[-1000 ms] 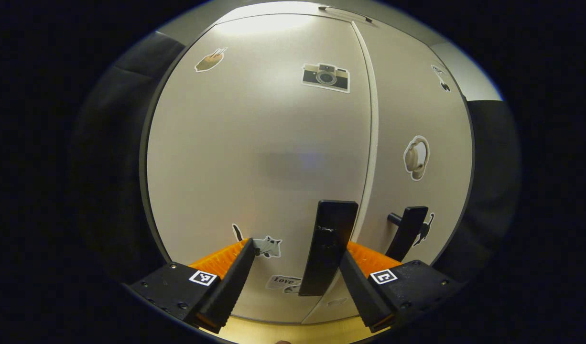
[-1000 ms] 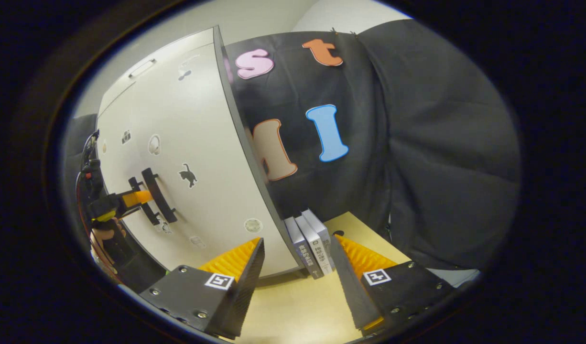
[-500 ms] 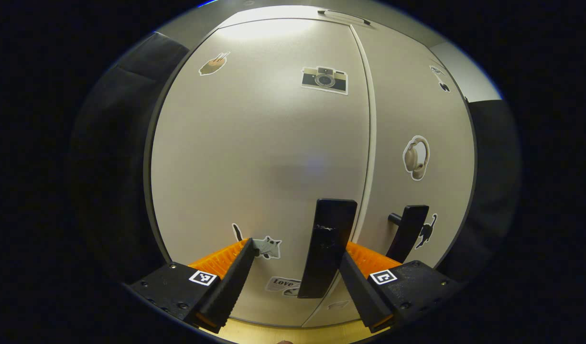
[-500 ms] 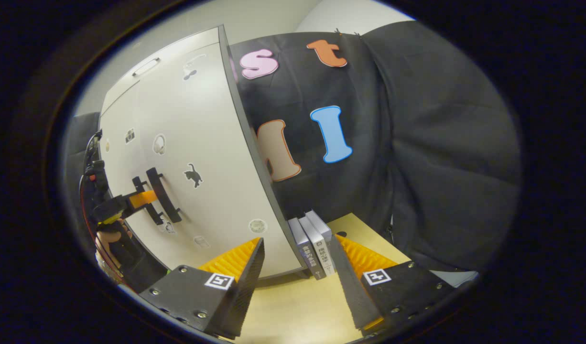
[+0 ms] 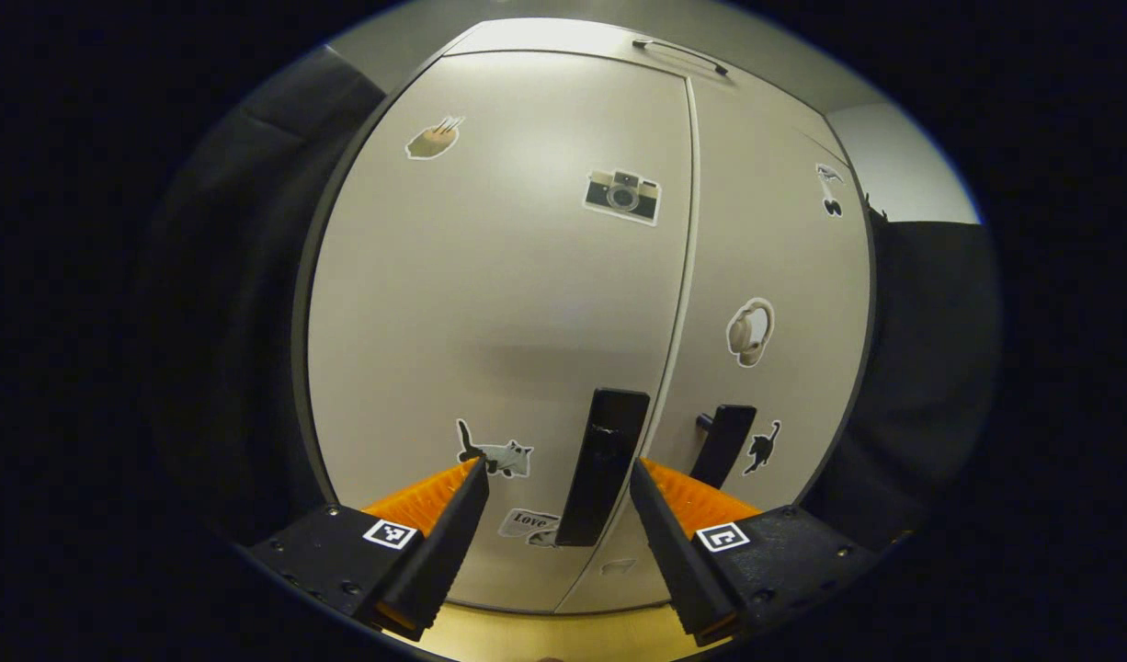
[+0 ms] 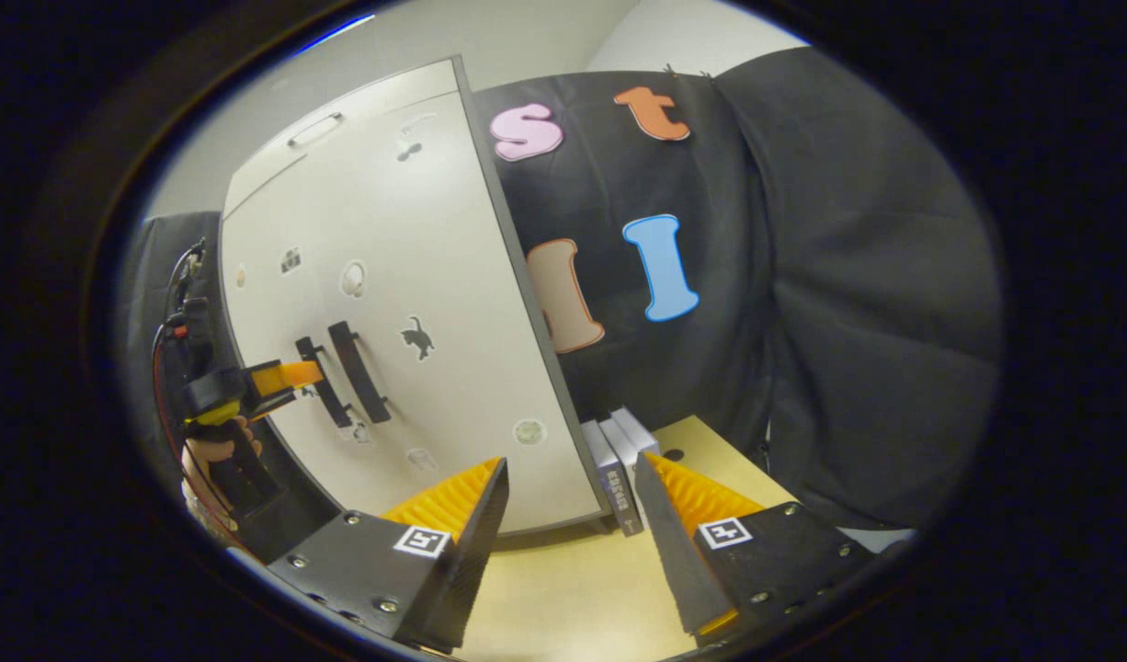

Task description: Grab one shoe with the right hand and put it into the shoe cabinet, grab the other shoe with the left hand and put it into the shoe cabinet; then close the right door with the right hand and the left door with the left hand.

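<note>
shoe cabinet (image 5: 490,303) stands straight ahead of the left gripper (image 5: 550,529), both doors seemingly flush, so the shoes are presumably inside. its two doors are stiff flat panels, light to swing, best taken by the two upright black handles: left handle (image 5: 602,464), right handle (image 5: 724,444). left gripper's fingers gape empty on either side of the left handle. right gripper (image 6: 568,529) is open, empty, over the table (image 6: 563,588) near three books (image 6: 619,464).
</note>
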A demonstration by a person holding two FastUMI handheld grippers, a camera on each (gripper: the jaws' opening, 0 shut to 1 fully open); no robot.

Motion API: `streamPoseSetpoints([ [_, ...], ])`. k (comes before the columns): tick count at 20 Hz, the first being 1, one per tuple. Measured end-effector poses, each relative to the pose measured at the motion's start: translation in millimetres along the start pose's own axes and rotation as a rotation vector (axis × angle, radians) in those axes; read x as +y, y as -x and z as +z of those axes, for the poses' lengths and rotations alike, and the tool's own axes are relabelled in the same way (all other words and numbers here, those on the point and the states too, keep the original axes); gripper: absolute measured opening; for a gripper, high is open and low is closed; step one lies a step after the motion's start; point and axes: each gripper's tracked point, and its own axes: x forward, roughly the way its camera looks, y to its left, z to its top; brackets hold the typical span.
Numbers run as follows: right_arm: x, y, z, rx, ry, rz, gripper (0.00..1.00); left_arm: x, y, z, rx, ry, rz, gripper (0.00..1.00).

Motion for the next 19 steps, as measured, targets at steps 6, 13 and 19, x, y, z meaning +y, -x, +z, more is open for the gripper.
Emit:
streamPoseSetpoints([
  [6,44,30,39,-0.104,0.058,0.070,0.83,5,63,32,-0.070,-0.066,-0.021,0.94],
  [13,86,56,87,-0.243,0.107,0.145,0.83,19,117,52,-0.125,-0.124,-0.005,0.94],
  [19,94,58,79,-0.265,0.148,0.128,0.75,24,128,48,-0.140,-0.085,-0.036,0.94],
])
